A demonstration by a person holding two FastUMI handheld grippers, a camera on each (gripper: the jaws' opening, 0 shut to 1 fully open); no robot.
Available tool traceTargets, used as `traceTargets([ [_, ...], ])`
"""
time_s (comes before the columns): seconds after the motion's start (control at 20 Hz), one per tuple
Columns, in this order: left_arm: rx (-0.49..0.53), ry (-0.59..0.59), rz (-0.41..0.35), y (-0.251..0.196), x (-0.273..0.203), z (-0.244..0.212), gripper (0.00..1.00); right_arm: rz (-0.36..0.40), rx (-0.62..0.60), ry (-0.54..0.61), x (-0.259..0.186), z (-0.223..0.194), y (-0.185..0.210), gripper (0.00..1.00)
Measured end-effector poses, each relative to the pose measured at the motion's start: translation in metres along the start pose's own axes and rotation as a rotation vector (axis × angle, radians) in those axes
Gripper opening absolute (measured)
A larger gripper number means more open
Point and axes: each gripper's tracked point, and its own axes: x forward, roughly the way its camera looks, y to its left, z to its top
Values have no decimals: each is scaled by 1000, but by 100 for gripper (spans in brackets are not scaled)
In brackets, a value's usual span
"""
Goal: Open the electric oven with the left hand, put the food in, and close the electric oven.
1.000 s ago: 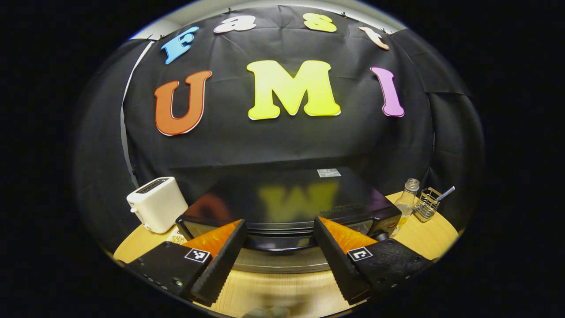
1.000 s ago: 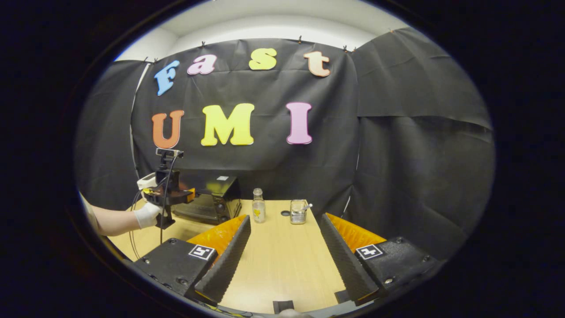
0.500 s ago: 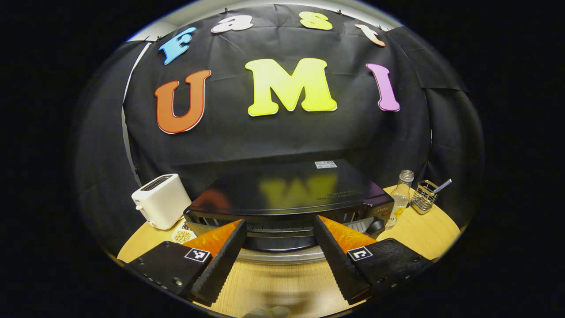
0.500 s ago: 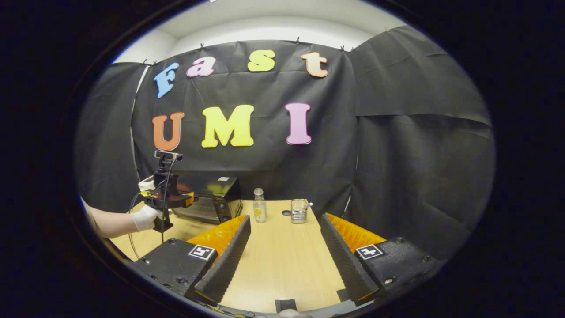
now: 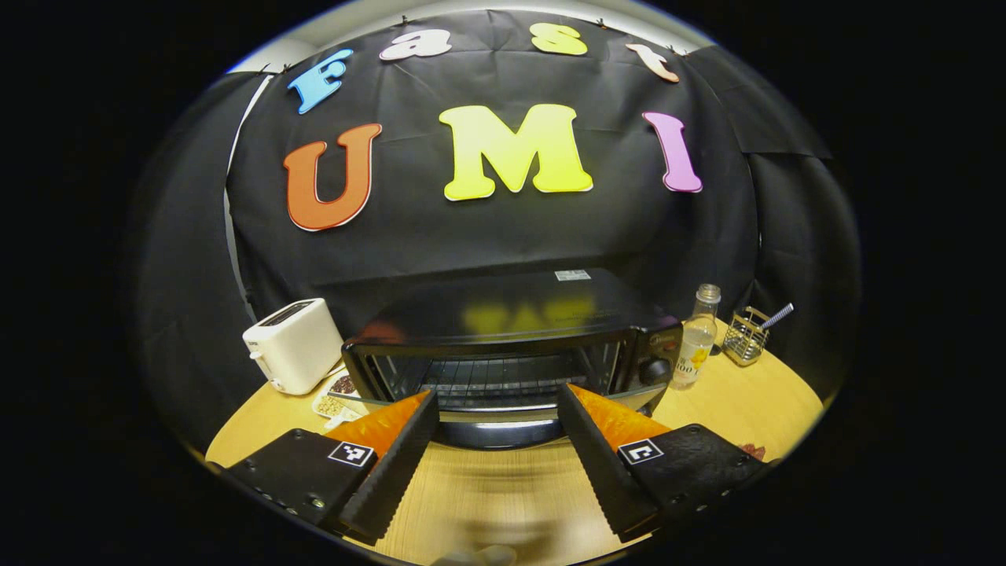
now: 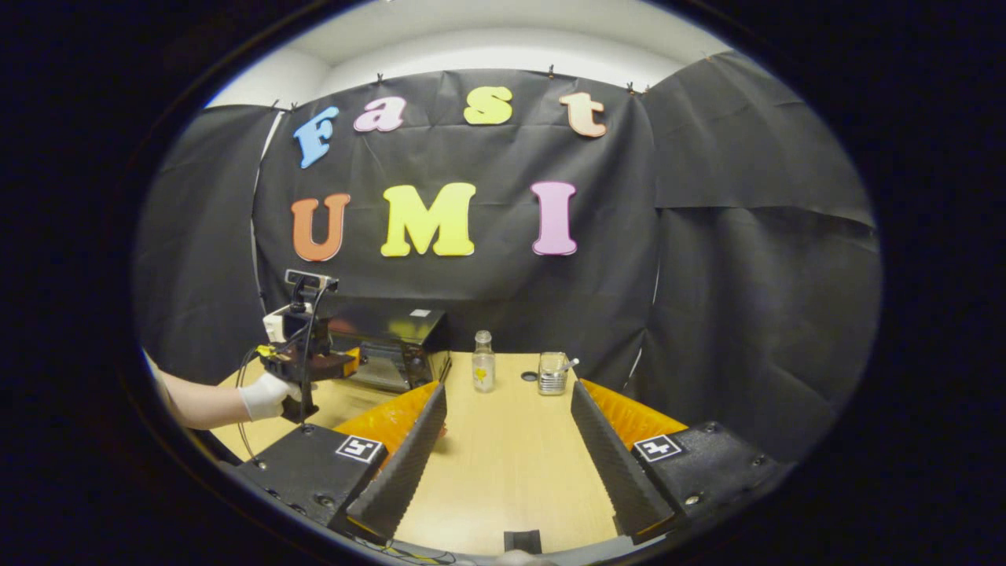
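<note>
The black electric oven point(image 5: 511, 314) stands at the middle of the left gripper view. Its glass door hangs lowered toward me, and the wire rack point(image 5: 495, 377) inside shows. The door's dark handle point(image 5: 499, 434) lies across the gap between the spread fingers of my left gripper point(image 5: 497, 409), which is open. A small dish of food point(image 5: 334, 397) sits on the table left of the oven, beside the toaster. In the right gripper view, a gloved hand point(image 6: 263, 395) holds the left gripper point(image 6: 314, 365) at the oven point(image 6: 405, 338) front. My right gripper point(image 6: 507, 440) hovers open over the table, holding nothing.
A white toaster point(image 5: 292, 355) stands left of the oven. Right of it are a small glass bottle point(image 5: 695, 346) and a wire holder with a straw point(image 5: 747, 338). The wooden table point(image 6: 503, 479) stretches ahead of the right gripper. Black cloth walls close in behind.
The oven door has swung down from nearly shut to open, and the rack now shows. The left gripper drew back and down with the handle. The right gripper view turned slightly left.
</note>
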Motion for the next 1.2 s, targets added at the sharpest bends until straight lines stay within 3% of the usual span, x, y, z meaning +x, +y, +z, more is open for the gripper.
traceTargets([
  [0.45,13,80,-22,-5,-40,-79,97,4,0,25,6,-6,11,100],
  [0.5,13,90,-27,-6,-42,-88,97,-1,-7,31,7,-7,10,96],
  [0.55,9,100,-31,-7,-44,-96,97,-4,-6,39,8,-9,9,100],
  [0.9,8,232,-55,-13,-43,-153,97,-20,-14,85,14,-19,8,100],
  [1.05,3,235,-54,-16,-41,-159,97,-10,-15,102,22,-25,10,100],
  [1.1,2,233,-58,-18,-39,-161,96,0,-14,108,25,-26,12,100],
  [1.15,1,238,-56,-18,-38,-163,87,11,-10,112,29,-28,14,100],
  [1.2,-7,238,-55,-17,-39,-165,95,22,-9,117,33,-29,16,100],
])
